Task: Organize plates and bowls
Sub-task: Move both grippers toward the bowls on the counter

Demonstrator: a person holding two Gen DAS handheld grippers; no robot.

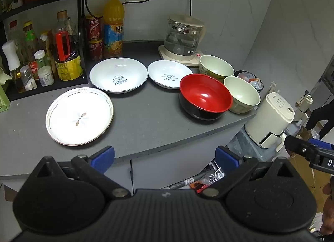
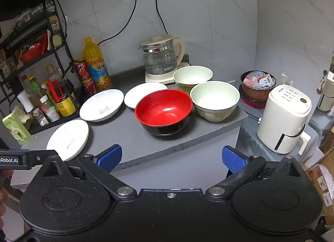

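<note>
Six pieces of crockery stood on the grey countertop (image 1: 146, 121): three plates and three bowls, all upright with their openings facing up. The plates held the left side: a flat rimmed plate (image 1: 79, 116) nearest the front edge, a deeper white plate printed "Sweet" (image 1: 118, 74) behind it, and a smaller white plate (image 1: 168, 74) to the right of that one, its lettering reading upside down from the left wrist camera. The bowls clustered at the right end: a red-and-black bowl (image 1: 205, 96) in front, touching or just beside a pale green bowl (image 1: 242, 94) that sat close to the counter's right edge, and a second pale green bowl (image 1: 216, 67) behind them beside the glass kettle (image 1: 183, 35). Being round, none showed a long axis. Between the flat plate and the red bowl lay an open strip of bare counter running to the front edge; the rack of bottles (image 1: 41, 54) closed off the left, and one orange juice bottle (image 1: 113, 26) stood at the back wall. The left gripper (image 1: 165, 156) and the right gripper (image 2: 171, 157) both hung off the front edge, clear of the dishes, each with its blue-padded jaws spread wide and nothing between them. A white appliance (image 2: 286, 117) stood lower, beyond the counter's right end.
</note>
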